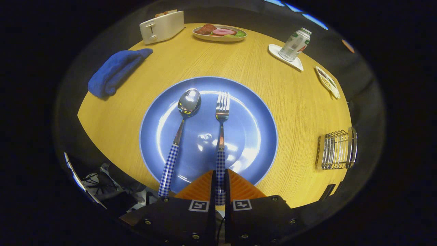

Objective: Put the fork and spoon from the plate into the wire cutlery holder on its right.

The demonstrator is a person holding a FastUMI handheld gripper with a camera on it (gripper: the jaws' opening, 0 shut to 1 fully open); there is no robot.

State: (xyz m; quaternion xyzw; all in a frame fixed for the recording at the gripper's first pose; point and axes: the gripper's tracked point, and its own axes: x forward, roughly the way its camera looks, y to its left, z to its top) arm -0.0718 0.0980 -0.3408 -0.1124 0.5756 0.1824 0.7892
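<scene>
A blue plate (252,112) lies on the wooden table just ahead of my fingers. On it rest a spoon (181,126) at the left and a fork (221,126) at the right, both with blue-and-white checked handles pointing toward me. My gripper (220,177) is shut on the fork's handle, with both fingers pressed against its sides near the plate's near rim. The spoon's handle runs past the left finger, untouched. The wire cutlery holder (336,149) stands to the right of the plate near the table's edge.
Beyond the plate stand a white toaster (161,26), a dish of food (220,33) and a can (295,44) on a white coaster. A folded blue cloth (114,70) lies far left. A small dish (327,82) sits at the right edge. Cables lie below the table's near-left edge.
</scene>
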